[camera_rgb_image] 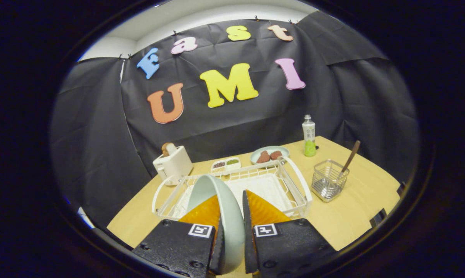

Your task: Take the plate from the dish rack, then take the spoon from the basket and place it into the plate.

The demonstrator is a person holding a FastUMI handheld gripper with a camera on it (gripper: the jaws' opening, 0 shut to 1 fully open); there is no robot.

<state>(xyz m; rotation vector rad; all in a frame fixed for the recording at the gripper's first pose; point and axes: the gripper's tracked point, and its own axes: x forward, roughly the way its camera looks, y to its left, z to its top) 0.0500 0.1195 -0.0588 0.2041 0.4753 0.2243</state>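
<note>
We have the plate [217, 200] pinched on edge between our gripper's [232, 210] closed fingers, lifted above the dish rack [294, 181]; still left: set it down, fetch the spoon [350, 155] from the basket [328, 181] beyond

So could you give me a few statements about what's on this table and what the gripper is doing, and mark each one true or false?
1. The gripper holds the plate on edge between its two fingers. True.
2. The spoon lies flat on the table. False: it stands leaning in the wire basket.
3. The dish rack sits just beyond the fingers, behind the plate. True.
4. The bottle stands inside the dish rack. False: it stands on the table, beyond the rack and the basket.
5. A toaster stands on the table near the rack's far corner. True.
6. The far dish is bare. False: it holds some brownish pieces.
</note>
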